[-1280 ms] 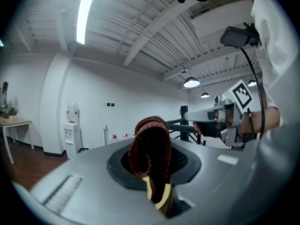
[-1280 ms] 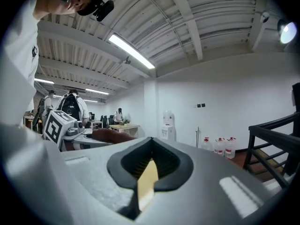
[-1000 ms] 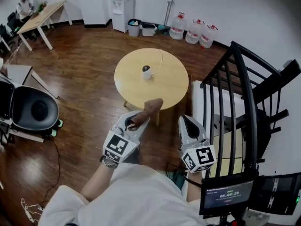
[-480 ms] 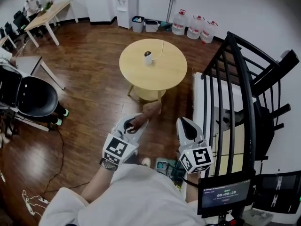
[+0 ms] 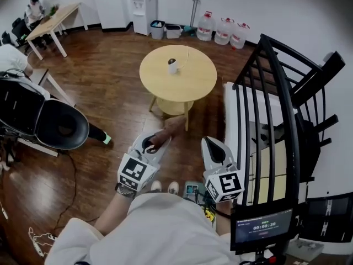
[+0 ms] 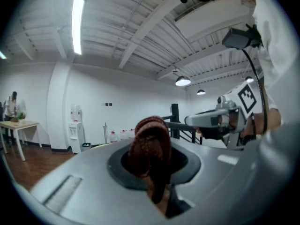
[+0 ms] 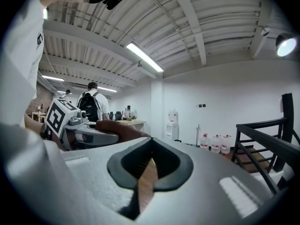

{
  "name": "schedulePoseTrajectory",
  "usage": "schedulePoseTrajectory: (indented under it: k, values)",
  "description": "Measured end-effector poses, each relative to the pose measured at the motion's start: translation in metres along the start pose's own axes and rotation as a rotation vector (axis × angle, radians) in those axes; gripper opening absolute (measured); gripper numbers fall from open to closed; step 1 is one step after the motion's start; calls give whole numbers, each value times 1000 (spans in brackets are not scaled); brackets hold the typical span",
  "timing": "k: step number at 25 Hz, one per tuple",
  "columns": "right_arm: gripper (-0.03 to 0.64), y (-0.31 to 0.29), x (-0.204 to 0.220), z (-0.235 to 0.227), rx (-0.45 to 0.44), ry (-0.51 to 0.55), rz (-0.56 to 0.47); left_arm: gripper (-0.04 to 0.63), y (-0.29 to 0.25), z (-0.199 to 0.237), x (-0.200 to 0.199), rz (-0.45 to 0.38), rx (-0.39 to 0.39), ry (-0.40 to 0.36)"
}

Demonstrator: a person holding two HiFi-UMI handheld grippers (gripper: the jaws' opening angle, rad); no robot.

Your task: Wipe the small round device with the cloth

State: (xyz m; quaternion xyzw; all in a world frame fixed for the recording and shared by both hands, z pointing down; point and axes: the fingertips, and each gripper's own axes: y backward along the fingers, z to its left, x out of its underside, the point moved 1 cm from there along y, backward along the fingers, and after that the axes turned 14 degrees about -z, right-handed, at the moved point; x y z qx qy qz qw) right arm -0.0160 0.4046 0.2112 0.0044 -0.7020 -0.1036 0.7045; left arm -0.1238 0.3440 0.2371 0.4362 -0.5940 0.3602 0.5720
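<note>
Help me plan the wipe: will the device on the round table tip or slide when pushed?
The device looks small and upright, so it is probably light and may tip under a firm push. The table looks smooth, so it likely slides easily. Its white cable may tug it back or catch.

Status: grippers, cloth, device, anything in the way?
Left gripper jaws shut on brown knitted cloth. Right gripper jaws shut, empty. Small round white device on round yellow table, well ahead, untouched. Only wood floor between.
</note>
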Motion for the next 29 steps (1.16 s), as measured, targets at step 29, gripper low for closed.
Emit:
schedulePoseTrajectory:
  k: [29]
  values:
    - [3,-17,1,8,33,40,31,72,3,11,1,2,-10,49]
